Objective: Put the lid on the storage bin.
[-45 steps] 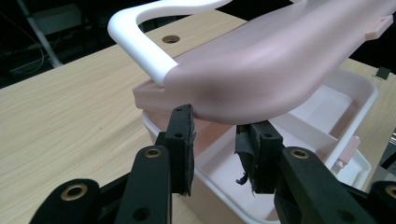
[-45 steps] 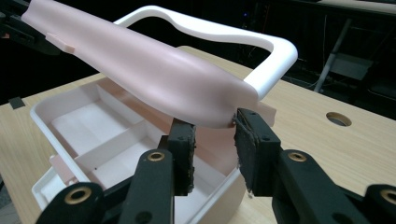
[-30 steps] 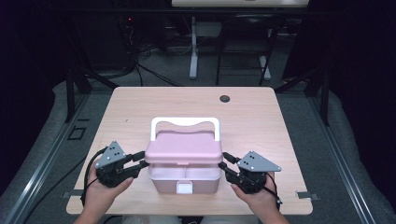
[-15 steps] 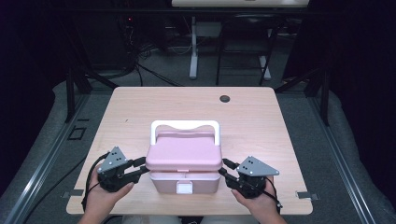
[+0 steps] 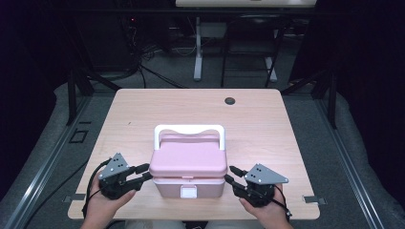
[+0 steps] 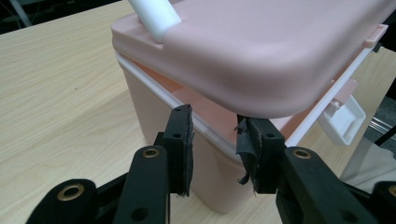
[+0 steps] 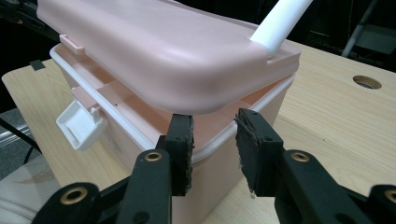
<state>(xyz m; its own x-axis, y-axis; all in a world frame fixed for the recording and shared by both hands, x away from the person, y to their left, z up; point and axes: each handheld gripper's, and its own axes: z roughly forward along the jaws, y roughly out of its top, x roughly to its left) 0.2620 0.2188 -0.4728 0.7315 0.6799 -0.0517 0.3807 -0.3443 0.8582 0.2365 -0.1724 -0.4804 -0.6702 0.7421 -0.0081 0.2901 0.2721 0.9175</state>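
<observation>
Both grippers work at the near end of the table (image 5: 267, 119). The left gripper (image 5: 143, 172) sets its parted jaws under the left edge of the pink lid (image 5: 188, 160); the right gripper (image 5: 232, 174) mirrors it at the right edge, jaws also apart, clamping nothing. The pink storage box (image 5: 167, 187) sits between them near the front edge, lid raised off the white rim (image 6: 205, 128), white latch (image 5: 188, 192) hanging free. Raise both sides evenly (uneven lift likely twists the hinge). Farther back, the white handle (image 5: 189, 129) lies beyond the lid.
</observation>
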